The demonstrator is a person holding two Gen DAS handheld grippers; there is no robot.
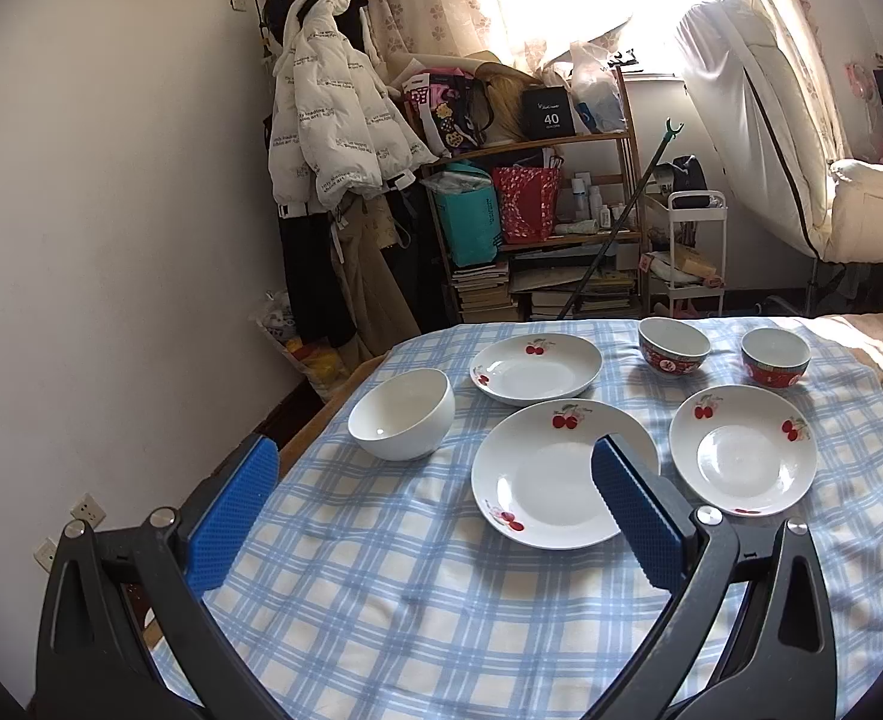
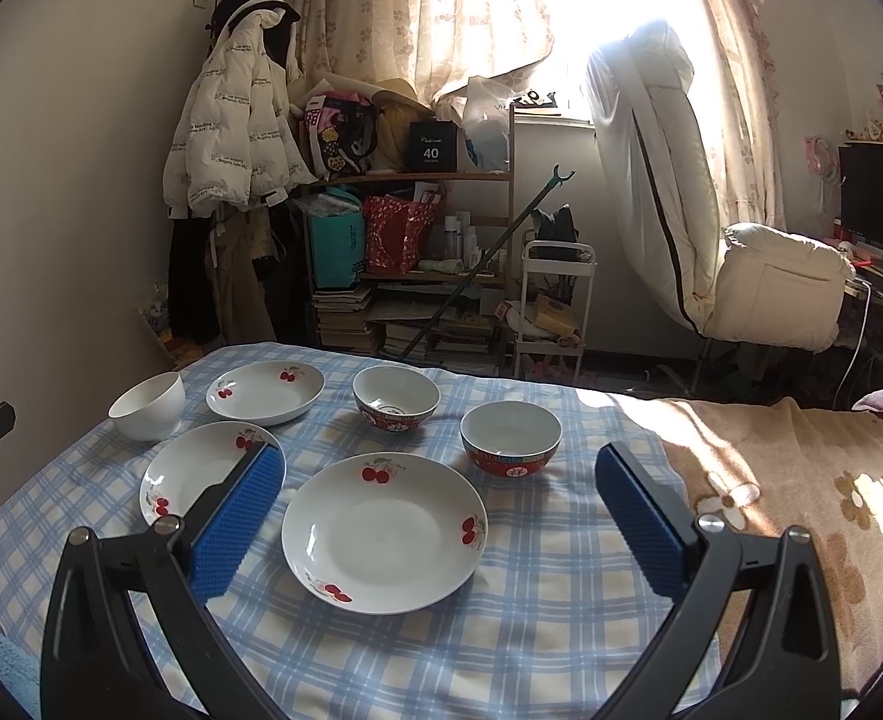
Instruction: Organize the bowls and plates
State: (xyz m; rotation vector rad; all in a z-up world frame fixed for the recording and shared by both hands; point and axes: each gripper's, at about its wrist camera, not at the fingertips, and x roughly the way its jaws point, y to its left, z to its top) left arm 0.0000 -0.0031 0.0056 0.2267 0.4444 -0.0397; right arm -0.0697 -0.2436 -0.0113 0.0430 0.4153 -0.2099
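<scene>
Three white cherry-print plates lie on the blue checked cloth: a far one (image 1: 536, 367) (image 2: 265, 391), a middle one (image 1: 552, 474) (image 2: 201, 468) and a right one (image 1: 742, 449) (image 2: 384, 531). A plain white bowl (image 1: 402, 414) (image 2: 147, 405) stands at the left. Two red-patterned bowls (image 1: 673, 347) (image 1: 775, 357) stand at the back, also in the right wrist view (image 2: 396, 399) (image 2: 510, 441). My left gripper (image 1: 435, 450) is open and empty above the cloth, in front of the white bowl and middle plate. My right gripper (image 2: 441, 456) is open and empty, its fingers either side of the right plate.
The table's left edge (image 1: 321, 414) drops to the floor by the wall. A brown flowered blanket (image 2: 801, 480) lies right of the cloth. Behind the table stand a cluttered shelf (image 1: 537, 228), a white trolley (image 2: 555, 306) and hanging coats (image 1: 333, 120).
</scene>
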